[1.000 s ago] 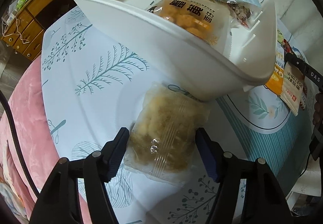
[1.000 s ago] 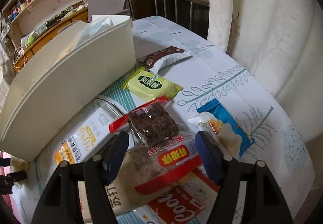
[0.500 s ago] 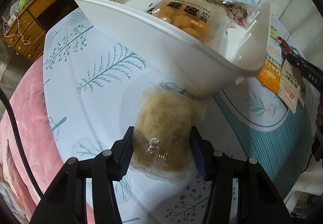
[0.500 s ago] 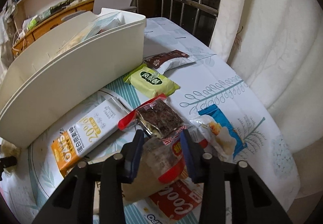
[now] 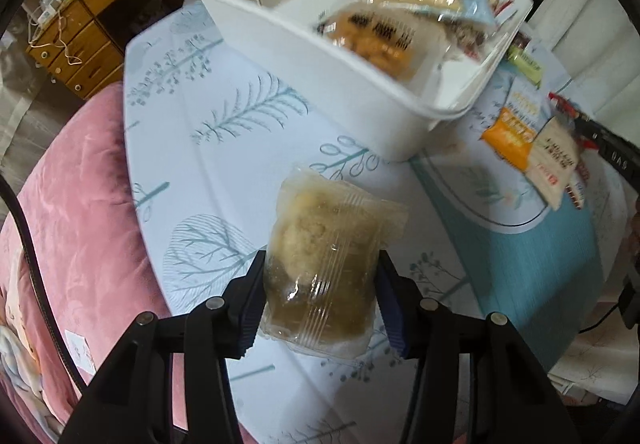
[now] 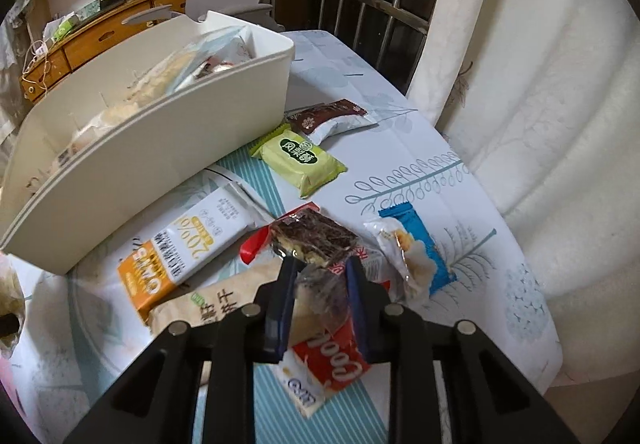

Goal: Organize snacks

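Two snack packets gripped at once beside a white storage bin (image 5: 360, 84) on a leaf-printed tablecloth (image 5: 224, 164).

Bin part-filled with wrapped snacks, open at the top, well apart from the left gripper (image 5: 320, 300) and just beyond the loose packets near the right gripper (image 6: 320, 296). Left pads clamped on both sides of a clear pale pastry packet (image 5: 328, 260), lifted off the cloth. Right jaws closing on the clear end of a dark brownie packet (image 6: 314, 240), its red end hanging over an orange-and-white bar (image 6: 184, 248). Green packet (image 6: 298, 160), brown packet (image 6: 328, 116) and blue packet (image 6: 412, 248) not yet binned. Best carried high enough to clear the bin wall, kept level, lowered into a free gap, then released one at a time; firm but gentle squeeze advisable, the crumbly pastry likely to crush.
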The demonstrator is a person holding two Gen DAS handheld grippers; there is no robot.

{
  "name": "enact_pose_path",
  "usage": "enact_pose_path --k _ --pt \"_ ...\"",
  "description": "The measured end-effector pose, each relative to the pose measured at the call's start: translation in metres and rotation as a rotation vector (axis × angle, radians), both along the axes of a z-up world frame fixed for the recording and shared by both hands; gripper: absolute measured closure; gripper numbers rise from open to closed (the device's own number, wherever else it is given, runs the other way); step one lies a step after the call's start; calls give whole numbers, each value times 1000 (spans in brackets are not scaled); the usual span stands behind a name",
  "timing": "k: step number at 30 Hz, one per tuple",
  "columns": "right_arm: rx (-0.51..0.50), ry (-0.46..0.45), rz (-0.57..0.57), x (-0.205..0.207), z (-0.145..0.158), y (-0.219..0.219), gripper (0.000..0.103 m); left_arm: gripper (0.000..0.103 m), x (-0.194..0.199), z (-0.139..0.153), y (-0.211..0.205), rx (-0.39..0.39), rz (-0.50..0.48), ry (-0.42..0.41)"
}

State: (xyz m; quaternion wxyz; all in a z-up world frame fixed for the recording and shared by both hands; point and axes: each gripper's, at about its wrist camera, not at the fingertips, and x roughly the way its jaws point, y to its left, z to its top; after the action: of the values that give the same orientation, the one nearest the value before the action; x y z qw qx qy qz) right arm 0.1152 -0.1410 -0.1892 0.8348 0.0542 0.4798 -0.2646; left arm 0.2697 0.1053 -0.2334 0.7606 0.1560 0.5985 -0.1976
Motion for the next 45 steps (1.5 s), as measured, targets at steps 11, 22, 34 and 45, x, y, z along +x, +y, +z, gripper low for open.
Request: enact_pose_path --k 11,22,34,45 --pt "50 18 141 -15 39 14 82 54 -8 57 5 -66 89 -36" --pt "158 -5 369 -5 69 41 82 54 1 94 4 -102 217 -3" --pt "181 -110 636 33 115 71 82 54 50 135 -21 -79 257 -55" --pt "157 -187 756 77 135 83 81 50 98 162 -54 -92 270 -146"
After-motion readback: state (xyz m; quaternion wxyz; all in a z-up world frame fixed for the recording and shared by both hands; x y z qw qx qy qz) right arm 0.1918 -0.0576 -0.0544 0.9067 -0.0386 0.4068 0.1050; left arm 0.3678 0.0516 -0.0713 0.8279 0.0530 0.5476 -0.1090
